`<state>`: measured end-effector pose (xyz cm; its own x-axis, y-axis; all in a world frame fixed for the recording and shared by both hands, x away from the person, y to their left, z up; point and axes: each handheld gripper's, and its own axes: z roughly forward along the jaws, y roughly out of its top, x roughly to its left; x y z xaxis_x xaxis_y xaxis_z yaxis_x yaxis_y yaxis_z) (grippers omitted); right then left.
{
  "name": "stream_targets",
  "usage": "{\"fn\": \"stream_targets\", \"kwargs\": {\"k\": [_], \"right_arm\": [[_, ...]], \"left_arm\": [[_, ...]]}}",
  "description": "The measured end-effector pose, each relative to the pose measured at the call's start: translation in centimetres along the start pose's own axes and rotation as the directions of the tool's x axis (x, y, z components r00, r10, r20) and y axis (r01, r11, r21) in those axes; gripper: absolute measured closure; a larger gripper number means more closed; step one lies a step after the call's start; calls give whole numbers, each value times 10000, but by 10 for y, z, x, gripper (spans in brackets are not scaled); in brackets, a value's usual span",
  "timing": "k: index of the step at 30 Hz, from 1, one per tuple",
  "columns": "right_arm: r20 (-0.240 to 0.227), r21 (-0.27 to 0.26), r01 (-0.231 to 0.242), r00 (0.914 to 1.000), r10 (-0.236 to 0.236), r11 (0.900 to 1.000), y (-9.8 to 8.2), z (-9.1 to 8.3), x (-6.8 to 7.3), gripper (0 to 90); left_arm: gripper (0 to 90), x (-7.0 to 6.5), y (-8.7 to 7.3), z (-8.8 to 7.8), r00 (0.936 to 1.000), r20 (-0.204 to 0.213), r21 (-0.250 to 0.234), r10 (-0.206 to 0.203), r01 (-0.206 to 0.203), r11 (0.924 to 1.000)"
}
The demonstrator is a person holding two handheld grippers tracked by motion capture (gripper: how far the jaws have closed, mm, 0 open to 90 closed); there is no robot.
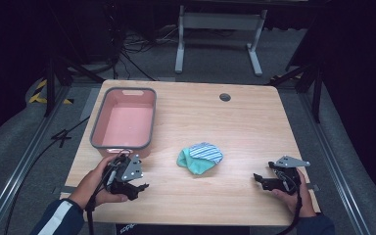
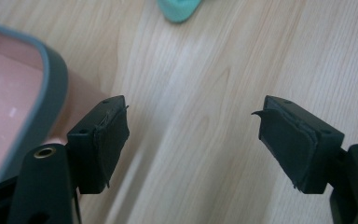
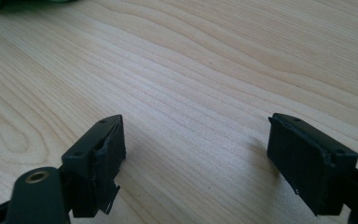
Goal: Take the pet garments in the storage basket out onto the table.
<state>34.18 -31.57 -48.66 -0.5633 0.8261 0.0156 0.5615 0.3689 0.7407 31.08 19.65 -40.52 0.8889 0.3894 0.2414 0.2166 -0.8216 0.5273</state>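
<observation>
1. Left gripper (image 1: 138,186) rests at the table's (image 1: 254,127) near edge with jaws spread and empty, just beside the pink bin (image 1: 123,123).
2. Right gripper (image 1: 262,179) rests opposite, also spread and empty; both seem parked in readiness.
3. Between them, near the middle, lies a bundled green cloth (image 1: 200,157) with a striped top; its folds are hard to make out.
4. In both gripper views the cloth is cut off at the top edge.

A light wooden table (image 1: 254,122) carries a pink bin with a grey rim (image 1: 124,122) at its far left; the bin is empty. Near the table's middle lies a bunched green cloth with a blue-and-white striped part (image 1: 200,157) on top. A dark round grommet (image 1: 225,97) sits near the far edge. Beyond stands a white metal frame (image 1: 219,36) on grey carpet.
</observation>
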Motion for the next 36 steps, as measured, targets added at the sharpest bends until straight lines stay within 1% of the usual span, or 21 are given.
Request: {"fn": "stream_targets", "kwargs": {"k": [2,3,7,8,9,12,14,18,21,22,23,24,26,27,28,30,31,32,33,34,36], "right_arm": [[3,3,9,10000,-9,10000,0,0,0,197],[1,0,3,10000,-3,10000,0,0,0,197],[4,3,11,10000,-11,10000,0,0,0,197],[4,3,11,10000,-11,10000,0,0,0,197],[-3,-4,-9,10000,9,10000,0,0,0,197],[-1,-1,1,10000,-1,10000,0,0,0,197],[4,3,7,10000,-7,10000,0,0,0,197],[-4,4,0,10000,0,10000,0,0,0,197],[-9,0,-3,10000,3,10000,0,0,0,198],[-9,0,-3,10000,3,10000,0,0,0,198],[-15,-7,-6,10000,6,10000,0,0,0,198],[-19,-9,-11,10000,11,10000,0,0,0,198],[-18,-8,-9,10000,9,10000,0,0,0,198],[-17,-6,-8,10000,8,10000,0,0,0,198],[-20,-8,-10,10000,10,10000,0,0,0,198],[-21,-9,-10,10000,10,10000,0,0,0,198],[-25,-12,-20,10000,20,10000,0,0,0,198],[-25,-12,-20,10000,20,10000,0,0,0,198],[-29,-13,-21,10000,21,10000,0,0,0,198],[-39,-18,-27,10000,27,10000,0,0,0,198],[-41,-15,-16,10000,16,10000,0,0,0,197]], "left_arm": [[238,3,-9,1,9998,-82,39,-167,167,9999],[237,5,-15,2,9993,-36,-5,-375,375,9993],[237,12,-35,4,9967,-18,8,-808,808,9967],[237,12,-35,4,9967,-18,8,-808,808,9967],[234,14,-43,5,9955,29,-1,-951,951,9955],[231,16,-51,6,9938,20,46,-1115,1115,9938],[231,18,-58,7,9921,30,-67,-1254,1254,9921],[226,22,-75,9,9836,174,-461,-1797,1804,9825],[229,25,-85,8,9790,88,-822,-2036,2036,9756],[228,25,-85,8,9790,88,-822,-2036,2036,9756],[228,27,-93,10,9690,356,-1051,-2443,2467,9634],[225,28,-97,11,9690,197,-949,-2464,2472,9643],[220,30,-104,15,9636,289,-856,-2656,2672,9598],[217,30,-104,15,9636,289,-856,-2656,2672,9598],[213,30,-110,20,9599,220,-709,-2795,2804,9573],[172,33,-116,21,9468,426,-922,-3191,3217,9423],[163,35,-121,22,9351,567,-1063,-3499,3541,9291],[153,35,-121,22,9351,567,-1063,-3499,3541,9291],[153,35,-125,23,9286,590,-1321,-3664,3711,9192],[149,35,-127,23,9276,498,-1415,-3703,3736,9168],[146,35,-127,23,9257,516,-1416,-3748,3783,9148]]}}
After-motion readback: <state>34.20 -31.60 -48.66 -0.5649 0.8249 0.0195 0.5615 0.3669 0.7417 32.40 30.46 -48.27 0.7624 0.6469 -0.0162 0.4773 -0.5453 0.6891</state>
